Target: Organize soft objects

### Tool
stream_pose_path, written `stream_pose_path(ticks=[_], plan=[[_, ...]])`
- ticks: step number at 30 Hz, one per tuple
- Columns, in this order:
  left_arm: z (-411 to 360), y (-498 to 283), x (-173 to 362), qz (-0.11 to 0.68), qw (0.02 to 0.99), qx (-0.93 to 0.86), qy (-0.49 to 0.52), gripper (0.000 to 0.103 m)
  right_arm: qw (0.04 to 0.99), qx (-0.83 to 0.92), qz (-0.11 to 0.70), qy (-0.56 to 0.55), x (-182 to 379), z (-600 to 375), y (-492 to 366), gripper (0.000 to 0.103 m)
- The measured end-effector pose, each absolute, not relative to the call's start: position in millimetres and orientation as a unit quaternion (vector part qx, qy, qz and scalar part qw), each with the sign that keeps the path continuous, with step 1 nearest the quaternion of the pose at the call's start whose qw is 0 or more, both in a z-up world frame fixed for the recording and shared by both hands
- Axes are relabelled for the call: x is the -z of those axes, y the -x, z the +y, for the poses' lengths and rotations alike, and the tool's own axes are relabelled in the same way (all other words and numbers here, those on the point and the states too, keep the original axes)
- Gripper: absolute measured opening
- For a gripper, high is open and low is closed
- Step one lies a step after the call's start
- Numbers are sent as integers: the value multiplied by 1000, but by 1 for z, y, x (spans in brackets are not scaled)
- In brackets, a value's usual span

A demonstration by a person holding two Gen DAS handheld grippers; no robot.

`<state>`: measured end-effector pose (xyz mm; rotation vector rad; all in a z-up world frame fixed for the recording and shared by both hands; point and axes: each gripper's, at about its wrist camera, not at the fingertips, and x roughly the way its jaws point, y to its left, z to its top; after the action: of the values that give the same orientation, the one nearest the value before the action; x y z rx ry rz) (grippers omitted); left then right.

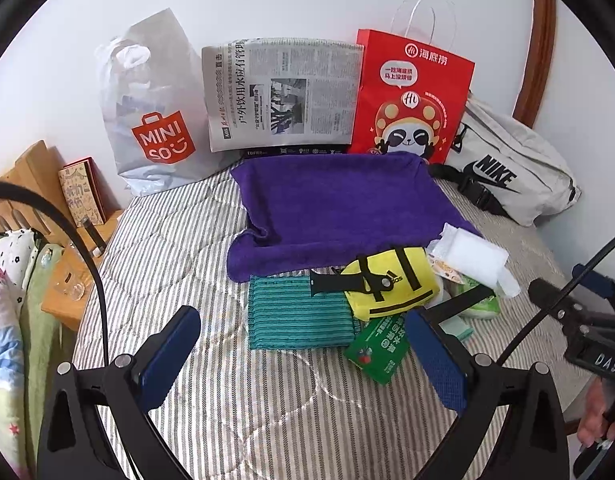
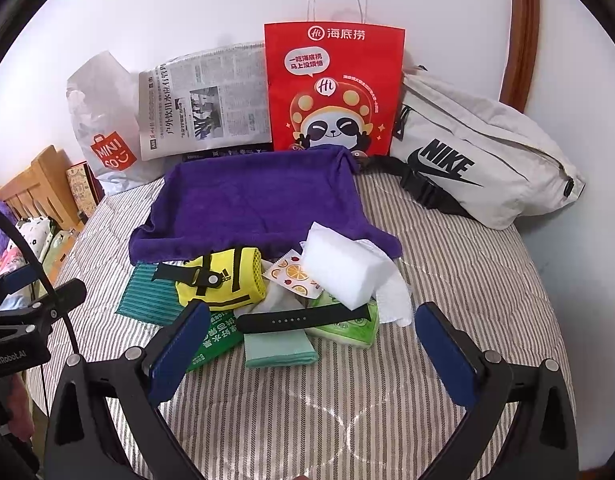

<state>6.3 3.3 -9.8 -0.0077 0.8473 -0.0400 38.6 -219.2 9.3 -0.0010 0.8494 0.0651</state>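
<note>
A pile of small things lies on the striped bed in front of a purple towel [image 1: 339, 208] [image 2: 251, 204]: a yellow Adidas pouch [image 1: 391, 284] [image 2: 219, 280], a teal striped cloth [image 1: 295, 312] [image 2: 147, 300], a white sponge block [image 1: 475, 260] [image 2: 343, 268], a green packet [image 1: 379, 348] [image 2: 211, 344], a black strap [image 2: 303, 320], a mint cloth [image 2: 279, 350] and a green tissue pack [image 2: 351, 328]. My left gripper [image 1: 307, 360] is open and empty, just short of the teal cloth. My right gripper [image 2: 311, 344] is open and empty, with the mint cloth between its fingers.
Against the wall stand a Miniso plastic bag [image 1: 151, 120] [image 2: 103, 128], a newspaper [image 1: 283, 92] [image 2: 203, 104], a red paper bag [image 1: 411, 96] [image 2: 331, 88] and a white Nike bag [image 1: 507, 172] [image 2: 475, 148]. A wooden headboard [image 1: 31, 176] is at the left.
</note>
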Motion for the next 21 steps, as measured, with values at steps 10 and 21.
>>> stream_pose_path(ticks=[10, 21], plan=[[14, -30, 47, 435, 899, 44, 29, 100, 908, -24, 418, 16, 12, -225, -46, 101], [15, -72, 83, 452, 886, 86, 57, 91, 892, -20, 450, 17, 40, -229, -57, 101]])
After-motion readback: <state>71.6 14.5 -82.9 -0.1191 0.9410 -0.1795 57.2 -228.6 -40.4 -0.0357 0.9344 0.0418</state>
